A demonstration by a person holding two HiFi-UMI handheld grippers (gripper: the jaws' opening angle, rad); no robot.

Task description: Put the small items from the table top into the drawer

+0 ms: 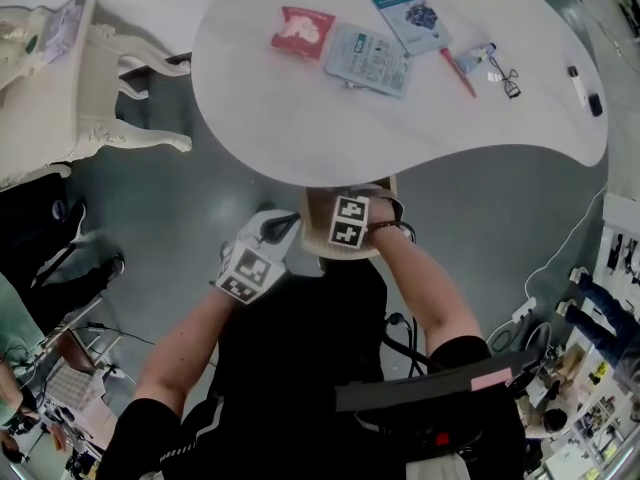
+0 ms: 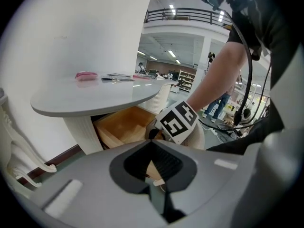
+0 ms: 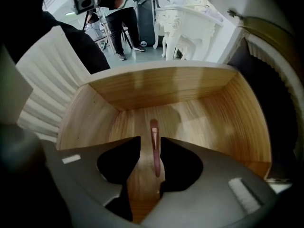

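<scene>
My right gripper (image 3: pixel 151 139) hangs over the open wooden drawer (image 3: pixel 161 87) under the white table (image 1: pixel 300 118). Its jaws stand open. A thin reddish-brown stick (image 3: pixel 155 148) lies in the gap, close to the right jaw, and no pad presses on it. My left gripper (image 2: pixel 153 144) is shut and empty, held beside the drawer (image 2: pixel 121 127). On the table top lie a red packet (image 1: pixel 302 30), a pale blue packet (image 1: pixel 369 58), a blue packet (image 1: pixel 411 17), a red pen (image 1: pixel 458 72), a small tube (image 1: pixel 474 58), an eyelash curler (image 1: pixel 506 78) and a black-and-white marker (image 1: pixel 584 90).
An ornate white side table (image 1: pixel 60 78) stands to the left of the table. Cables and a power strip (image 1: pixel 525 313) lie on the grey floor at the right. The table's ribbed white pedestal (image 3: pixel 52 89) flanks the drawer.
</scene>
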